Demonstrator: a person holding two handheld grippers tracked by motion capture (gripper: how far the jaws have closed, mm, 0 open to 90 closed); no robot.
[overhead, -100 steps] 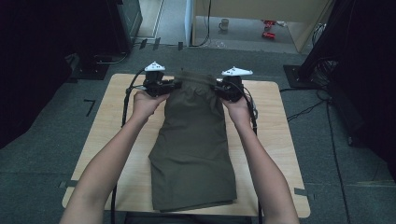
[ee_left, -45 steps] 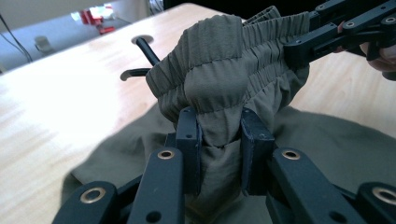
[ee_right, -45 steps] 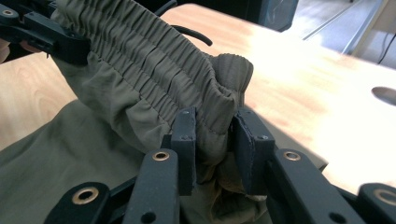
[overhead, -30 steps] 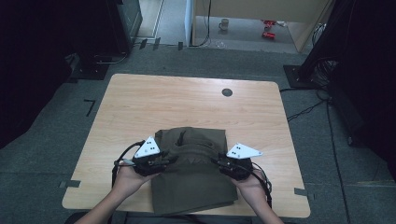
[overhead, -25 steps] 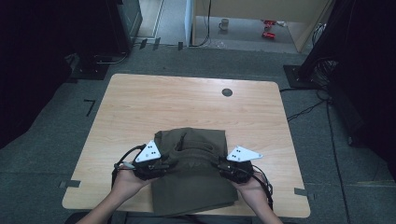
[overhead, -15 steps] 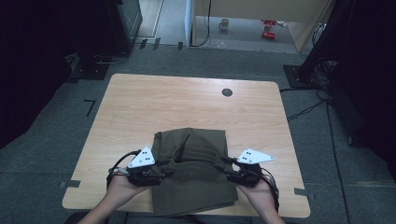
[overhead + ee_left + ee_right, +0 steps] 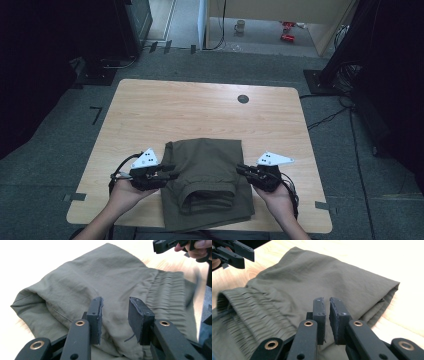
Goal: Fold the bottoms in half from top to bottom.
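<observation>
One olive-green garment (image 7: 206, 182) lies folded double, elastic waistband (image 7: 207, 199) showing.

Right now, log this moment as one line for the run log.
olive-green folded shorts: on wooden table, waistband on top | left gripper: open, empty | right gripper: slightly open, empty

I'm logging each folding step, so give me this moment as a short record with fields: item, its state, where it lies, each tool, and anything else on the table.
item: olive-green shorts
state: folded over once, elastic waistband lying on top toward the near edge
location: near half of the wooden table
left tool: jaws apart, at the shorts' left edge, gripping nothing
right tool: jaws with a narrow gap, at the shorts' right edge, no cloth between them
other: small dark round spot on the far part of the table
</observation>
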